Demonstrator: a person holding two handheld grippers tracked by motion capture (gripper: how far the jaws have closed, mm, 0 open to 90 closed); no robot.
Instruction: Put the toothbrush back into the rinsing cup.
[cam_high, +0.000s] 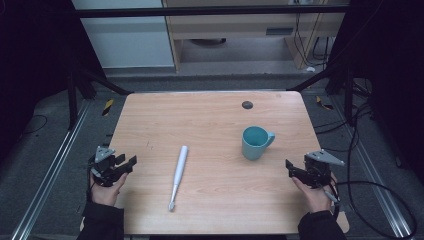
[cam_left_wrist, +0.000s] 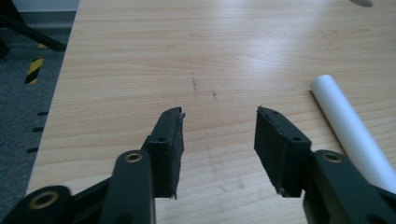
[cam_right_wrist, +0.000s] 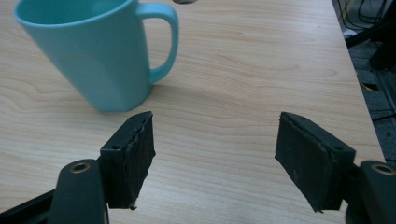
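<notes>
While both the left tool (cam_high: 131, 161) and right tool (cam_high: 289, 166) sit wide and empty on the surface (cam_high: 210, 115), a careless sideways reach could roll the white toothbrush (cam_high: 178, 176) or tip the teal mug (cam_high: 255, 142).

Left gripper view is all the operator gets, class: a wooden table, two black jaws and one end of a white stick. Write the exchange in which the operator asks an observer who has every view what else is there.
Operator: What is the white stick?
Observer: An electric toothbrush lying flat, brush head toward the person.
Operator: Anything else on the table?
Observer: A teal mug stands upright to the right of the toothbrush, its handle pointing right.
Operator: Where is the right gripper?
Observer: At the table's right edge, jaws open with nothing between them, close to the mug but not touching it.
</notes>
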